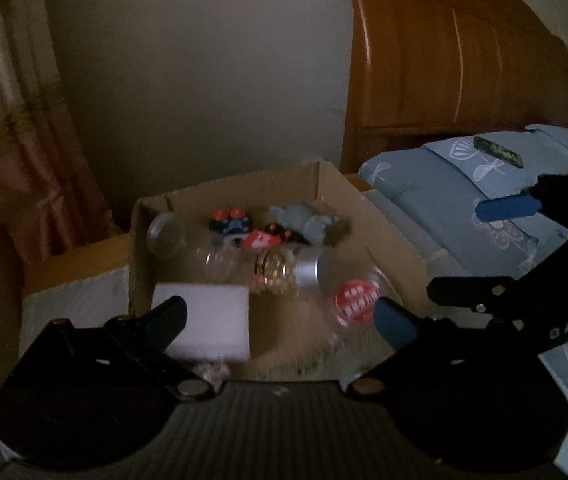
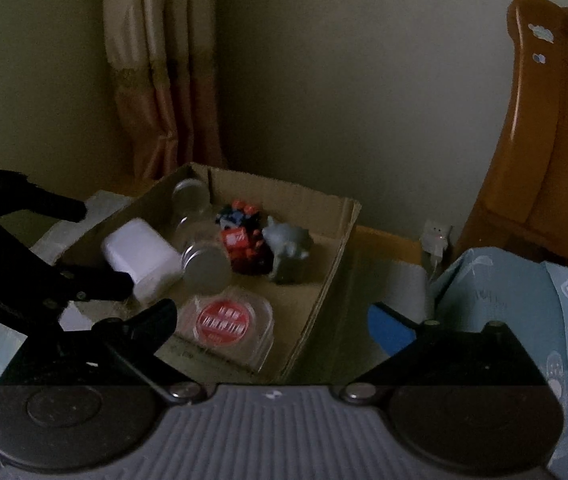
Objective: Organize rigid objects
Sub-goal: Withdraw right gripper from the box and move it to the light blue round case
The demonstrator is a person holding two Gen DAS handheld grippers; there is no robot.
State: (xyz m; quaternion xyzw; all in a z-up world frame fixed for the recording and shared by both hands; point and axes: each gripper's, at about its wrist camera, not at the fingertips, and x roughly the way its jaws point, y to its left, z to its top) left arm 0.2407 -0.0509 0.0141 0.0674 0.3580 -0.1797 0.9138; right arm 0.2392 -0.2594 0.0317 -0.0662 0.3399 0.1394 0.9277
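Standing open on a low surface beside a bed, the cardboard box (image 2: 325,276) holds everything the task is about. Inside it, a white container (image 2: 140,258) lies on its side near the left wall, with a jar with a silver lid (image 2: 206,266) just beside it and two more clear jars (image 2: 190,198) further back in the corner. A clear flat case with a round red label (image 2: 220,320) rests on the box floor nearest the camera. Toward the middle sit a small red and black toy (image 2: 244,248), a blue and red toy (image 2: 238,212) behind it, and a grey animal figure (image 2: 287,250) to their right. The right gripper (image 2: 280,322) hovers over the near edge of the box with its jaws spread wide and nothing between them; the labelled case lies below the gap, untouched. The left gripper (image 1: 280,316) also stands open and empty over the near end of the box, its dark finger in front of the white container and its blue-tipped finger near the labelled case. A wooden headboard (image 1: 455,68) rises behind a blue patterned pillow (image 1: 443,188), on which a dark flat object (image 1: 497,152) lies. A curtain (image 2: 160,80) hangs in the far corner.
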